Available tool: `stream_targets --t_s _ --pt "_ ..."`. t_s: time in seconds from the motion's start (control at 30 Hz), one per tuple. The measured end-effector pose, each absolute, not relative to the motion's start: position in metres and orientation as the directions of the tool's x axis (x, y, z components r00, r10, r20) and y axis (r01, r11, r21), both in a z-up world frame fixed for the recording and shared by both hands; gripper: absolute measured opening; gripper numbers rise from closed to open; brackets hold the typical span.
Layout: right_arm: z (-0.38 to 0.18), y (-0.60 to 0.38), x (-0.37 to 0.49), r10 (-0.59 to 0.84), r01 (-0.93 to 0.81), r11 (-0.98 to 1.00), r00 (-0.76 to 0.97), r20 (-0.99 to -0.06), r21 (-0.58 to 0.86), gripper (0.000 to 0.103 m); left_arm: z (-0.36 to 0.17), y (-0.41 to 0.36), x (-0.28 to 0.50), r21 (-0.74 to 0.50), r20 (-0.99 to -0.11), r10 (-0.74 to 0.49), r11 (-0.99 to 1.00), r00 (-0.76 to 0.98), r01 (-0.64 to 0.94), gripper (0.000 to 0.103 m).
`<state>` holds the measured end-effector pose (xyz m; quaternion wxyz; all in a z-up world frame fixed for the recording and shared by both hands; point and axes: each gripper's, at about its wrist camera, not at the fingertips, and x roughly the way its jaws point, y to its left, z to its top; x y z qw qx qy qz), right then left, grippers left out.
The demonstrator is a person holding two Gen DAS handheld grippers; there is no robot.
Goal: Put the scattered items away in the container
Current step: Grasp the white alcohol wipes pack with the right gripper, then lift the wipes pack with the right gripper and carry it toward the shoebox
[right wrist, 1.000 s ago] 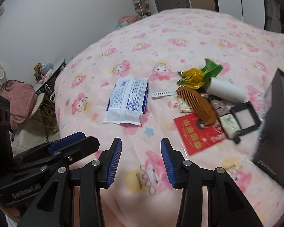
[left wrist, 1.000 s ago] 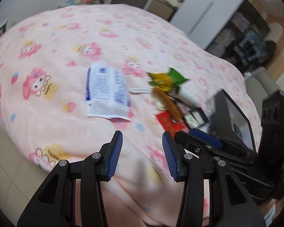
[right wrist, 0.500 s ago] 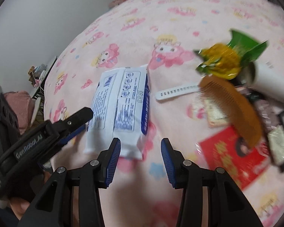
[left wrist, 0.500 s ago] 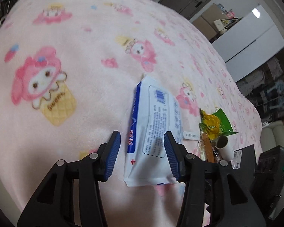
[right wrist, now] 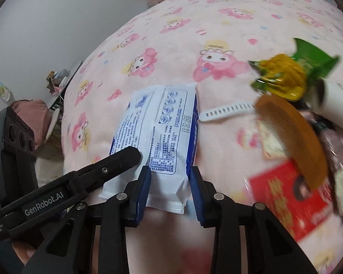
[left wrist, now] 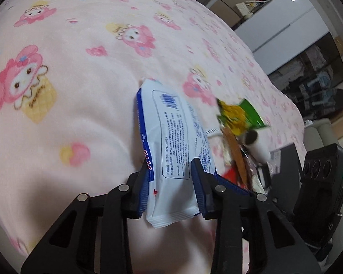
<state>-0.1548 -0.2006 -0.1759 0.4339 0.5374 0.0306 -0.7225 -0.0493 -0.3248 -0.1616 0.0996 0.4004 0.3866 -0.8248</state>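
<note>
Two grippers: left gripper and right gripper are both set around one wipes pack, fingers spread, not yet clenched.
Pack: flat on the bed, near end between both pairs.
Risk: opposed pulls may tear or drop it.
Clutter: comb nearby may be nudged.
</note>
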Motion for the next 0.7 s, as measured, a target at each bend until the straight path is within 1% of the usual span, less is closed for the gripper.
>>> stream_targets --t_s 0.1,0.23,0.27,0.3,0.33,0.37,0.4,0.47,0.6,0.7 --pt "-0.163 -0.165 -0.140 -0.611 0.653 -0.621 -0.056 -0.790 0.434 0.031 -0.154 -0.297 -0.041 -0.557 -0.737 0.192 -0.716 -0.648 0.422 0.034" --pt "-0.153 -0.106 -0.117 -0.606 0.609 -0.663 -0.093 -0.790 0.436 0.031 -0.148 -0.240 -0.035 -0.553 -0.743 0.282 -0.769 -0.607 0.321 0.034" --pt "-0.151 -0.090 -0.111 -0.602 0.597 -0.676 -0.108 -0.791 0.433 0.030 -0.146 -0.226 -0.035 -0.547 -0.746 0.295 -0.783 -0.598 0.296 0.033" --pt "-0.149 -0.078 -0.107 -0.597 0.589 -0.687 -0.124 -0.792 0.425 0.027 -0.146 -0.211 -0.037 -0.550 -0.746 0.321 -0.792 -0.584 0.267 0.031" --pt "-0.148 -0.066 -0.103 -0.599 0.581 -0.693 -0.132 -0.790 0.428 0.026 -0.146 -0.196 -0.038 -0.552 -0.746 0.347 -0.800 -0.569 0.236 0.024" --pt "-0.146 -0.049 -0.098 -0.630 0.563 -0.677 -0.110 -0.769 0.474 0.025 -0.146 -0.181 -0.039 -0.553 -0.746 0.370 -0.807 -0.554 0.207 0.022" --pt "-0.144 -0.039 -0.094 -0.626 0.553 -0.687 -0.122 -0.770 0.470 0.023 -0.146 -0.170 -0.039 -0.535 -0.754 0.358 -0.822 -0.551 0.197 0.022" --pt "-0.143 -0.021 -0.088 -0.608 0.541 -0.711 -0.152 -0.780 0.449 0.023 -0.146 -0.151 -0.041 -0.495 -0.769 0.328 -0.849 -0.548 0.186 0.023" --pt "-0.144 0.007 -0.084 -0.591 0.504 -0.746 -0.197 -0.782 0.436 0.023 -0.147 -0.145 -0.040 -0.487 -0.775 0.320 -0.852 -0.545 0.192 0.023" --pt "-0.148 0.007 -0.080 -0.587 0.511 -0.743 -0.188 -0.787 0.432 0.023 -0.145 -0.149 -0.038 -0.493 -0.767 0.315 -0.847 -0.559 0.199 0.023"
